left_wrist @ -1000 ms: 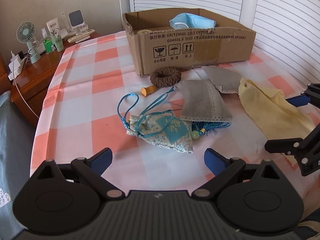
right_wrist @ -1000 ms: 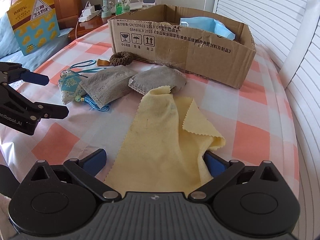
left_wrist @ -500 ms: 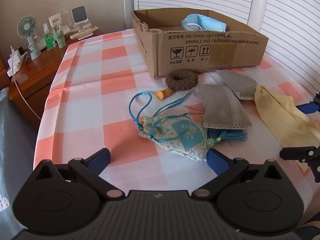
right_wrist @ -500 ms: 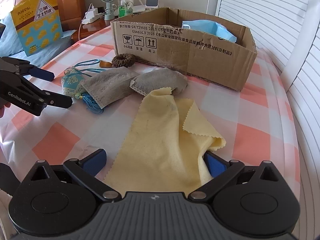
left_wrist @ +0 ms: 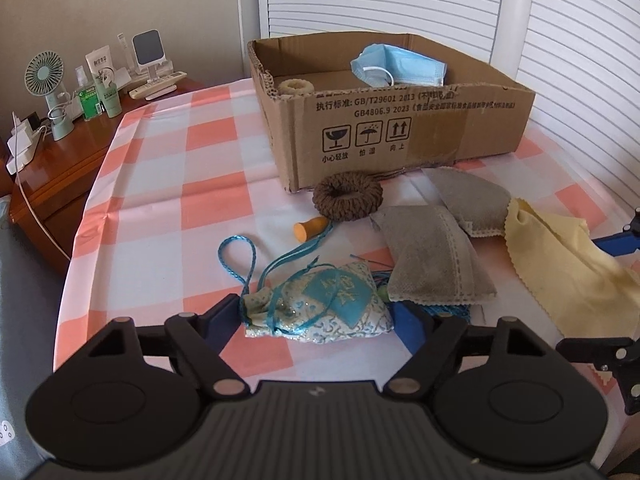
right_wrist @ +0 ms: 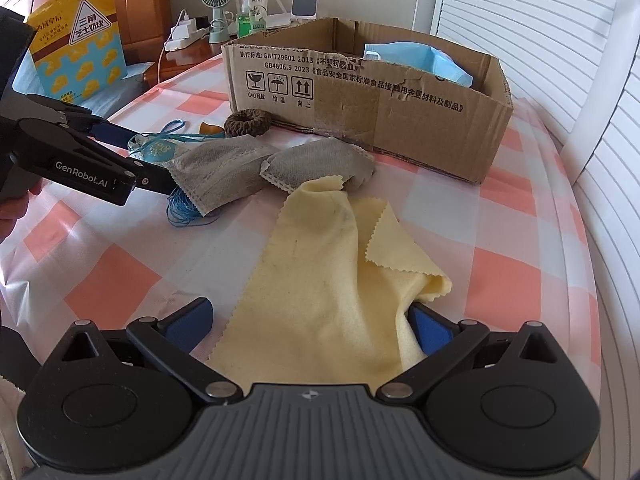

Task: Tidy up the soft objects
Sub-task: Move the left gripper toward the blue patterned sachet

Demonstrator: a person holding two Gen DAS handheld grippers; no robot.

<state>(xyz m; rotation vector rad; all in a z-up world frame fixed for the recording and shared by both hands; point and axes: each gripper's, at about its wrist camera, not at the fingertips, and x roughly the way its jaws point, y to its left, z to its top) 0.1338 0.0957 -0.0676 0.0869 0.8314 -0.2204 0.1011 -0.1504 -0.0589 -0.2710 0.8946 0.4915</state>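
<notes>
A blue patterned sachet [left_wrist: 320, 306] with teal cords lies on the checked cloth. My left gripper [left_wrist: 318, 322] is open, with its fingers on either side of the sachet; it also shows in the right wrist view [right_wrist: 132, 156]. Two grey pouches [left_wrist: 432, 260] and a brown scrunchie [left_wrist: 347, 196] lie beyond it. A yellow cloth [right_wrist: 332, 280] lies between the fingers of my open right gripper [right_wrist: 312, 320]. The cardboard box [left_wrist: 400, 132] holds a blue face mask [left_wrist: 400, 66] and a beige scrunchie [left_wrist: 295, 88].
A small orange piece [left_wrist: 310, 228] lies by the brown scrunchie. A wooden side table [left_wrist: 52, 160] at the left carries a fan, bottles and chargers. A yellow bag [right_wrist: 76, 44] leans against the headboard. White louvred doors stand behind the box.
My left gripper has moved forward and down, so its open fingers now flank the sachet. The right gripper has stayed in place over the yellow cloth.
</notes>
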